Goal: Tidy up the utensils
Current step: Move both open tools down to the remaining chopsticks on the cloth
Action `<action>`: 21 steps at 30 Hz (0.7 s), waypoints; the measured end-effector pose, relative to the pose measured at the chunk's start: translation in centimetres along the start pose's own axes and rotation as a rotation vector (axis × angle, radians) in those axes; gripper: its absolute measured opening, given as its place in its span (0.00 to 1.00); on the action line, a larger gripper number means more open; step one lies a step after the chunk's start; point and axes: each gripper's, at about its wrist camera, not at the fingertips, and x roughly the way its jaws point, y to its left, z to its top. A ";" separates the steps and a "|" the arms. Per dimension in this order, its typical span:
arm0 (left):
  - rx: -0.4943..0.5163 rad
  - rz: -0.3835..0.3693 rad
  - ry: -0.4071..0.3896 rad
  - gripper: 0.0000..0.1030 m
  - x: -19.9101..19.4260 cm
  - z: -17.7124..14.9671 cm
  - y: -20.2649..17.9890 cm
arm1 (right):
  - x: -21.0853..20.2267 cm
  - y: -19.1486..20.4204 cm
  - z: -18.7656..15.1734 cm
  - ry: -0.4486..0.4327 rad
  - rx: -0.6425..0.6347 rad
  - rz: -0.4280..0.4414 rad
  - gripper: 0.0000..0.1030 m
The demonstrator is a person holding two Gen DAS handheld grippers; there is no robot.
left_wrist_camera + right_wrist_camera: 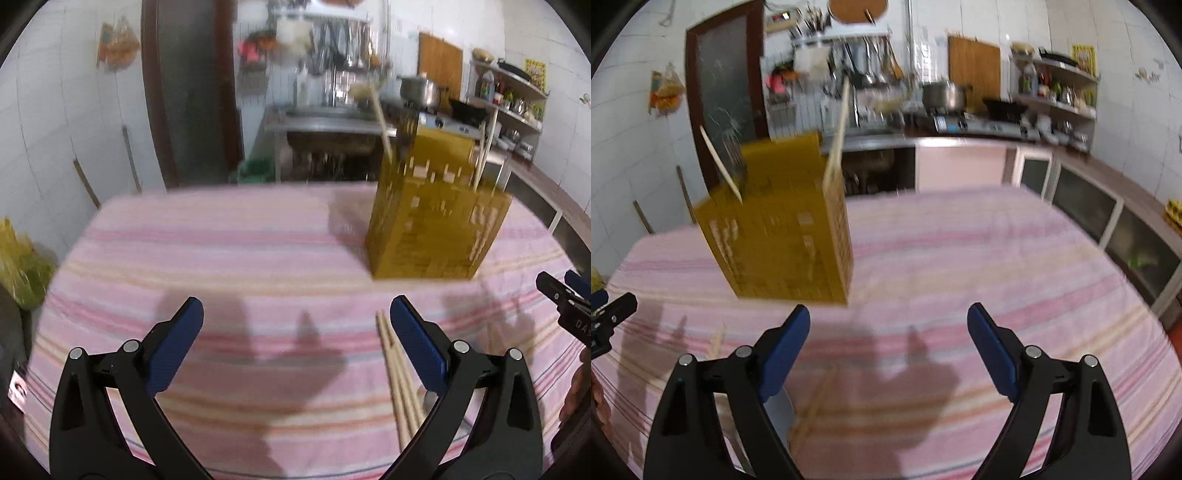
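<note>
From the left wrist camera the whole scene was smeared with motion blur, so fine detail was hard to read. The left gripper (pixel 295 314) hung over the pink striped tablecloth (pixel 221 258) with its blue-padded fingers (pixel 177 343) spread wide and nothing between them. A bundle of wooden chopsticks (pixel 397 373) lay on the cloth just inside the right-hand finger, long axis running away from the camera toward the holder; their near ends were hidden behind the black gripper frame. How many there were could not be told. The yellow perforated utensil holder (pixel 439 221) stood upright on the far right part of the table, with pale sticks (pixel 484 155) leaning out of its right side and a long-handled wooden utensil (pixel 380 122) slanting up and left from its left side, its head too blurred to name. At the right edge, only the tip of the right gripper (pixel 565 291) showed, cut off by the frame.

From the right wrist camera, the right gripper (pixel 888 317) was likewise wide open and empty above the cloth (pixel 997 258). The holder (pixel 779 229) appeared to the left, heavily blurred, a stick (pixel 838 129) rising from its right corner and another (pixel 720 166) slanting out to the left. The chopsticks (pixel 716 343) on the cloth were a faint pale streak, mostly hidden behind the left finger. The left gripper (pixel 613 310) was cut off at the left edge.
</note>
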 end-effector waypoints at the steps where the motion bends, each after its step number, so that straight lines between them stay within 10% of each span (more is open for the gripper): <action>1: 0.000 0.006 0.022 0.95 0.7 -0.7 -0.1 | 0.5 0.1 -0.6 0.021 0.002 -0.011 0.83; 21: 0.076 0.023 0.211 0.95 7.1 -3.8 -3.8 | 4.7 2.5 -4.5 0.209 -0.016 -0.084 0.83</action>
